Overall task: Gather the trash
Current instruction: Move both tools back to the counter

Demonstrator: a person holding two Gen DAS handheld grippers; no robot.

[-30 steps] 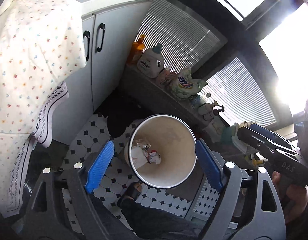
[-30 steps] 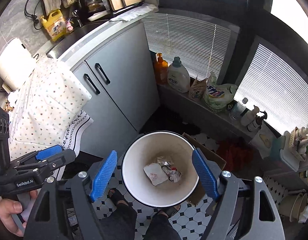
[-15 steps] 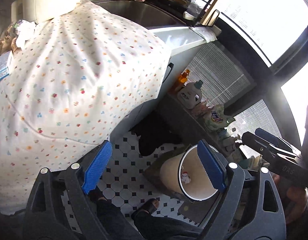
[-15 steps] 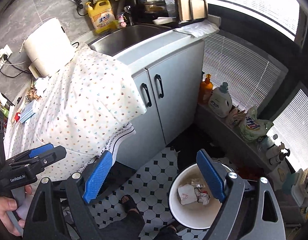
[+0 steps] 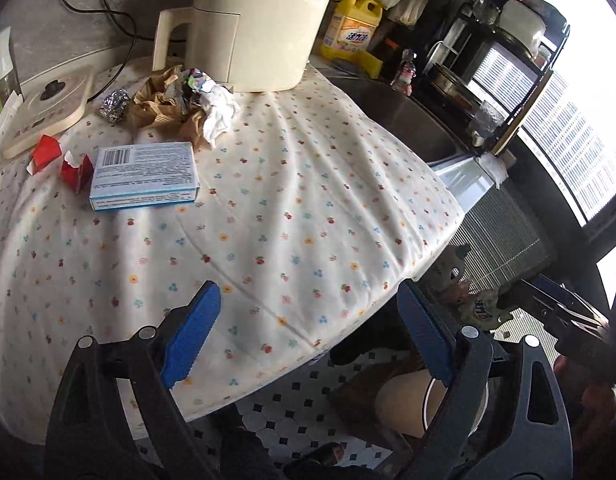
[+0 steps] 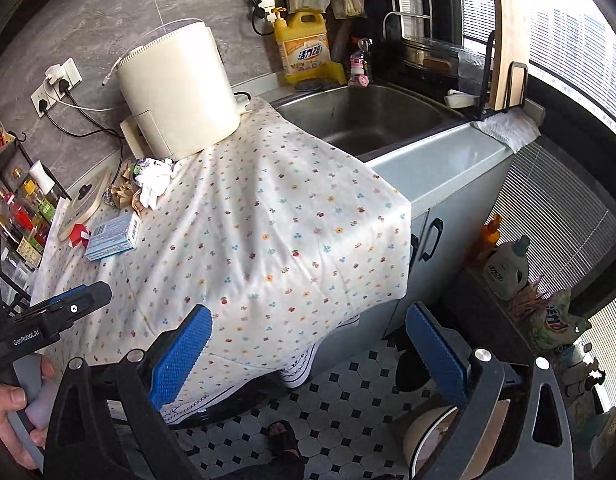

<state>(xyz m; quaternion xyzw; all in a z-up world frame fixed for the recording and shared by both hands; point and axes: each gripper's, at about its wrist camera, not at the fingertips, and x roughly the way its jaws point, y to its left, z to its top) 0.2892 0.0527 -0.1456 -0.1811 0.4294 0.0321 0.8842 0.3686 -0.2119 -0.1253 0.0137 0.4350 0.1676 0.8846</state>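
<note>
Left gripper (image 5: 308, 340): fingers spread, empty | right gripper (image 6: 308, 352): jaws opening, empty | trash (image 5: 179, 100): crumpled paper, foil ball, red scraps, barcoded box (image 5: 143, 176) at counter's far-left corner, on the cloth (image 5: 308, 200) | readable: "GenRobot.AI" on left gripper | bin (image 6: 432, 436) on floor.

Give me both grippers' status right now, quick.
Left gripper: open, nothing between its fingers.
Right gripper: jaws opening wide, nothing between them.
</note>
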